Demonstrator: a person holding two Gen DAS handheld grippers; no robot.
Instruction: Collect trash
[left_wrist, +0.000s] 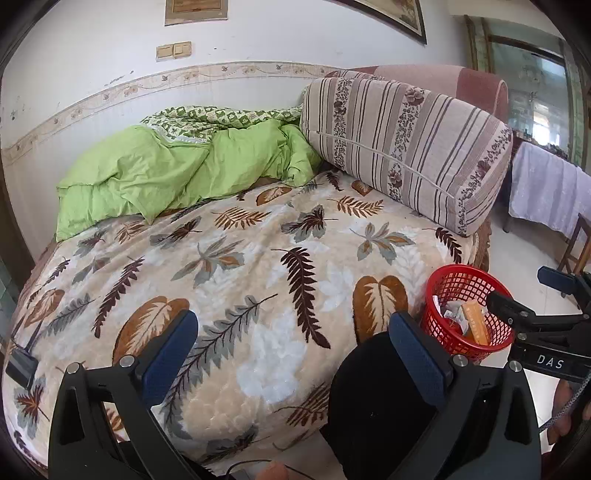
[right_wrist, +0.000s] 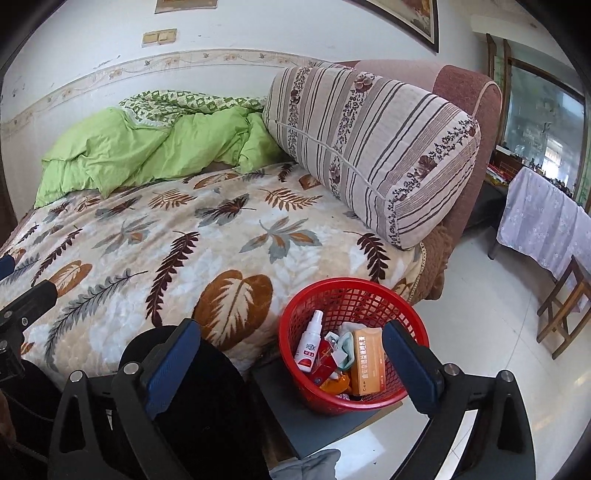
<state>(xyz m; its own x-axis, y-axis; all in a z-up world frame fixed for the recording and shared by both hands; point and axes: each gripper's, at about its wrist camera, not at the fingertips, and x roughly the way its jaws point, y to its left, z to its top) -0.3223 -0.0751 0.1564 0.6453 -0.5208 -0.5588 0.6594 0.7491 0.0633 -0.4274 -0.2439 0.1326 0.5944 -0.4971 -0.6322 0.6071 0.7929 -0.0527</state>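
Observation:
A red mesh basket (right_wrist: 373, 295) stands on a dark grey stool beside the bed. It holds an orange box (right_wrist: 367, 363), a white spray bottle (right_wrist: 309, 341) and crumpled wrappers. It also shows in the left wrist view (left_wrist: 458, 280) at the right. My right gripper (right_wrist: 291, 356) is open and empty, held just before the basket, its right finger over the basket's rim. My left gripper (left_wrist: 293, 343) is open and empty above the leaf-patterned blanket (left_wrist: 258, 266), left of the basket. The right gripper (left_wrist: 532, 295) shows in the left wrist view beside the basket.
A green quilt (left_wrist: 177, 173) lies bunched at the bed's far side. A striped bolster pillow (right_wrist: 373, 147) leans on the pink headboard (right_wrist: 461, 96). A cloth-covered table (right_wrist: 546, 225) and a wooden stool (right_wrist: 569, 306) stand on the white tiled floor at the right.

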